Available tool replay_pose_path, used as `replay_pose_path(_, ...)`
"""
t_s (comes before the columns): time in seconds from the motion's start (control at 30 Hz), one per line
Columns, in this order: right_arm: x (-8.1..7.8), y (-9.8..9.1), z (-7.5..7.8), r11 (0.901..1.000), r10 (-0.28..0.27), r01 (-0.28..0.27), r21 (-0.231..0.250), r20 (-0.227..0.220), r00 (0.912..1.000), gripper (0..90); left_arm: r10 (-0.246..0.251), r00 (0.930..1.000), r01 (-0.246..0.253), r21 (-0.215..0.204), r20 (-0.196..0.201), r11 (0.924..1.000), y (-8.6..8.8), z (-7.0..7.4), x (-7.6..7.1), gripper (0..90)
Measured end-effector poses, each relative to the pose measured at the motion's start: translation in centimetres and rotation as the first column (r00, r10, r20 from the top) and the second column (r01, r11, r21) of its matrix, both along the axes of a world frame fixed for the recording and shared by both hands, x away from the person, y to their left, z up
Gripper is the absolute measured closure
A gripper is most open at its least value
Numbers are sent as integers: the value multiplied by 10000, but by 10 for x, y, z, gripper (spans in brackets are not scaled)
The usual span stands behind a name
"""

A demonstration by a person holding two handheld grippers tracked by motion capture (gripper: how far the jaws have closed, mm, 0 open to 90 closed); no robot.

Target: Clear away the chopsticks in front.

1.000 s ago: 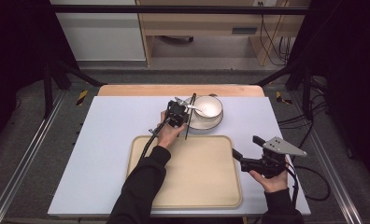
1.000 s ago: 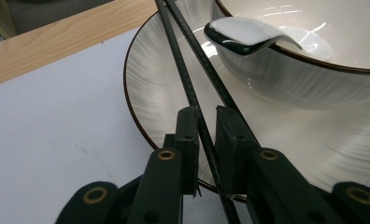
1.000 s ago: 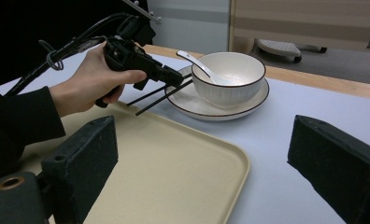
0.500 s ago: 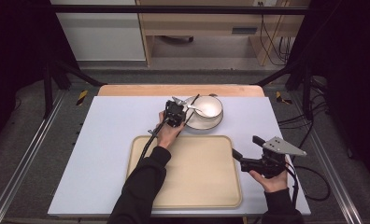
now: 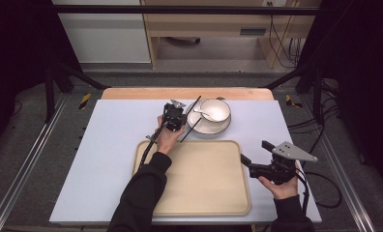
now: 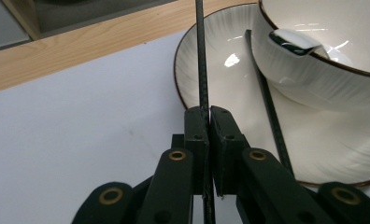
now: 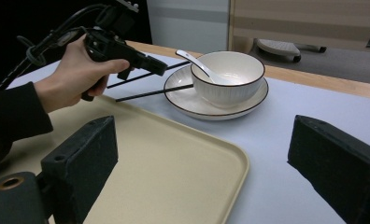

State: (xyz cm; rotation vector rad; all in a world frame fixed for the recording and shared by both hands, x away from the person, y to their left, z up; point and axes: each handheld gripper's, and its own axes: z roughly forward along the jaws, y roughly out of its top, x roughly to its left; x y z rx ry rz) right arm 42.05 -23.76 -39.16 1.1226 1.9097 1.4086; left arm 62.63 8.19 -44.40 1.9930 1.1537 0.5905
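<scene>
My left gripper is shut on one black chopstick, which it holds above the table beside the plate. A second chopstick lies with its far end on the white plate. A white bowl stands on that plate with a white spoon in it. My right gripper stands open at the tray's right edge, nothing between its jaws.
A beige tray lies at the front middle of the pale blue table top. A wooden strip runs along the far edge. The person's left hand and dark sleeve reach across the tray's left side.
The left gripper has shifted slightly near the plate, and the chopstick it holds has swung to point toward the far right. The right gripper has stayed put.
</scene>
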Motion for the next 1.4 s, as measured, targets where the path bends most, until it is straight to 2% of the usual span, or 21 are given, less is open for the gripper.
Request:
replay_pose_path(0.3,0,-1,0,10000,-71,71,-28,35,10000,83,744,9972,-741,-303,107,9968,33,6,-28,854)
replay_pose_path(0.47,0,-2,0,9999,-108,108,-13,10,9999,81,1120,9933,-1106,-493,270,9926,50,11,-55,854)
replay_pose_path(0.57,0,-1,-1,9999,-113,113,-20,24,9999,81,1333,9902,-1298,-763,423,9886,58,13,-73,854)
replay_pose_path(0.63,-1,-1,0,9999,-104,104,-30,14,9999,81,1396,9885,-1351,-749,584,9880,61,15,-85,854)
replay_pose_path(0.7,-1,-1,0,9999,-102,102,-24,36,9999,81,1372,9883,-1299,-1029,670,9862,66,16,-97,854)
replay_pose_path(0.83,-2,-2,0,9999,-125,125,-15,74,9999,80,1616,9828,-1519,-1058,898,9827,72,19,-119,854)
replay_pose_path(0.93,-2,-1,0,9999,-135,135,-41,59,9999,80,1923,9774,-1793,-1381,874,9741,76,20,-135,854)
replay_pose_path(1.0,-2,0,-1,9999,-112,112,-62,46,9999,80,2068,9736,-1928,-1372,967,9716,77,19,-147,854)
replay_pose_path(1.17,-1,2,-2,9999,-23,24,-128,27,10000,79,2320,9676,-2101,-1922,998,9586,82,14,-173,854)
replay_pose_path(1.33,-2,4,-3,9999,-5,4,-100,-37,10000,79,2630,9582,-2376,-1986,1128,9508,86,7,-198,854)
replay_pose_path(1.4,-1,4,-3,9998,25,-25,-175,-25,10000,78,2710,9547,-2451,-1914,1229,9504,85,4,-208,854)
